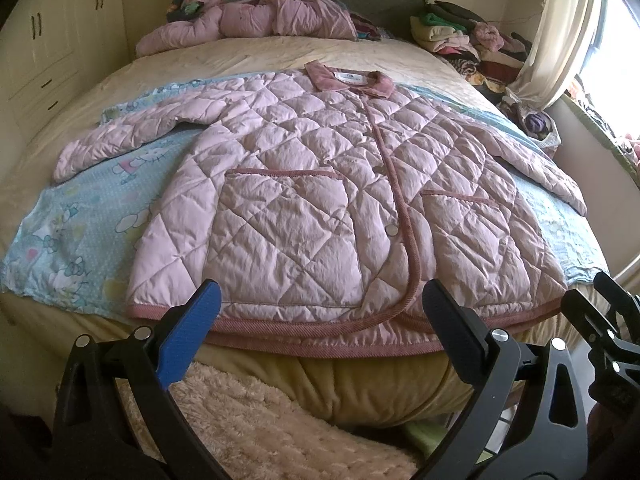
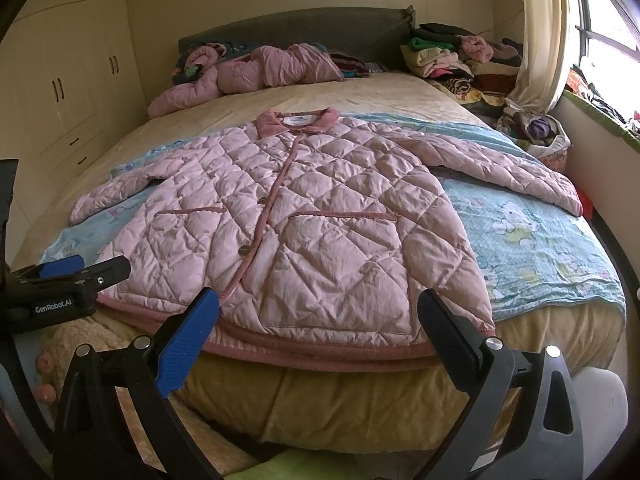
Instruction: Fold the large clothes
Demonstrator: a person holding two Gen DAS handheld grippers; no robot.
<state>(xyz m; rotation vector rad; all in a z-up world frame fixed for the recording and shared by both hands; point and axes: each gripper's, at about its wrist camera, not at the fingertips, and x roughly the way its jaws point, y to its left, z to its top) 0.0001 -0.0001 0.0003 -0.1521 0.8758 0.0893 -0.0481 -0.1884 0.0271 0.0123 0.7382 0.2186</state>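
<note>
Two grippers held wide apart and empty at the foot of the bed, a jacket spread flat for folding.

Nearest, the left gripper [image 1: 320, 320] and right gripper [image 2: 318, 320] hang side by side just off the bed's [image 2: 360, 400] foot edge, each with its jaws spread wide and nothing between them, likely poised to take the hem. The pink quilted jacket [image 1: 304, 184] lies face up with its hem along that foot edge, fastened down the front, sleeves stretched toward the left and right edges, probably laid out so that each side can fold inward. Under it a blue cartoon sheet [image 2: 540, 240] gives a smooth surface. Farther off, near the head edge, another pink garment [image 1: 256, 20] lies bunched, and a clothes pile [image 2: 460, 60] fills the far right corner.
</note>
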